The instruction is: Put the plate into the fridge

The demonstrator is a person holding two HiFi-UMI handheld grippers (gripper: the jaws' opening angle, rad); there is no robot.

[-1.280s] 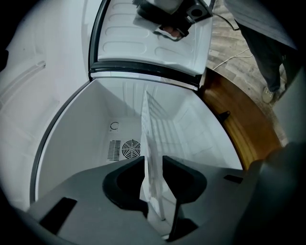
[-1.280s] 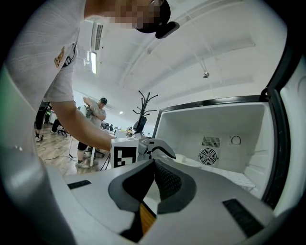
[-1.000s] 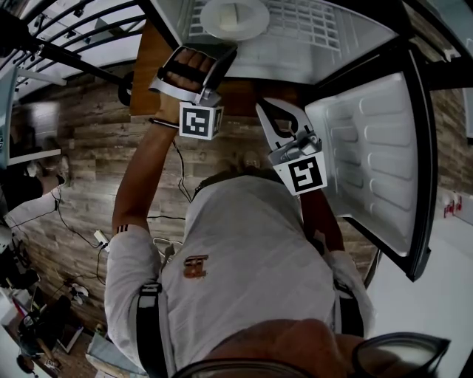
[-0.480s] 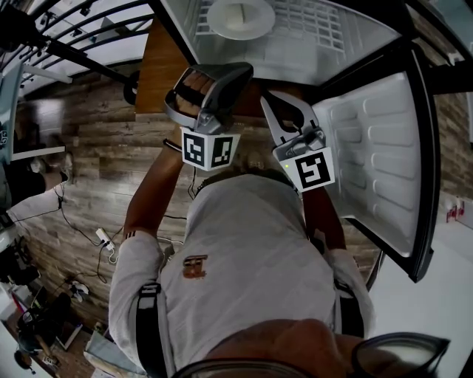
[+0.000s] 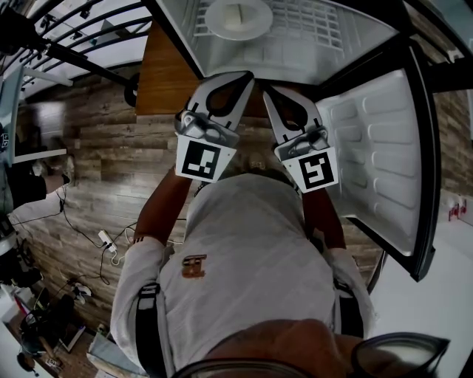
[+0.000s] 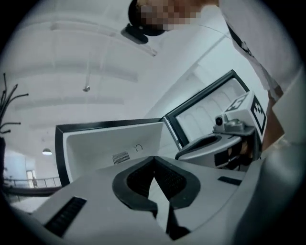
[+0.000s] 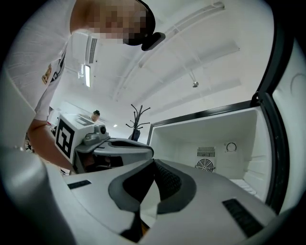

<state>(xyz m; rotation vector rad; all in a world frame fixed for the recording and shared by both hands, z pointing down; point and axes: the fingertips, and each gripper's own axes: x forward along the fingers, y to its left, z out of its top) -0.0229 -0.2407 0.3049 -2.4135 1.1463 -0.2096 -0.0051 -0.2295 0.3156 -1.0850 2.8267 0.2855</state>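
Plate [image 5: 238, 18] lies in the fridge [image 5: 295, 44]
Straight beyond your closed, empty left tongs [image 5: 238, 77] and right tongs [image 5: 272, 92]; left is nearer.

The plate [image 5: 238, 18] is round, white and shallow. It lies flat inside the fridge [image 5: 222, 55], at the top centre of the head view, and rests on a white wire shelf [image 5: 314, 26] with the grid running on to its right.

The fridge stands open. Its interior is white with a dark frame. The door [image 5: 377, 155] is swung wide at the right of the frame, and its white inner liner shows moulded horizontal ribs.

In the right gripper view the rear wall carries a round fan grille [image 7: 205, 165] and a small round knob [image 7: 231, 147].
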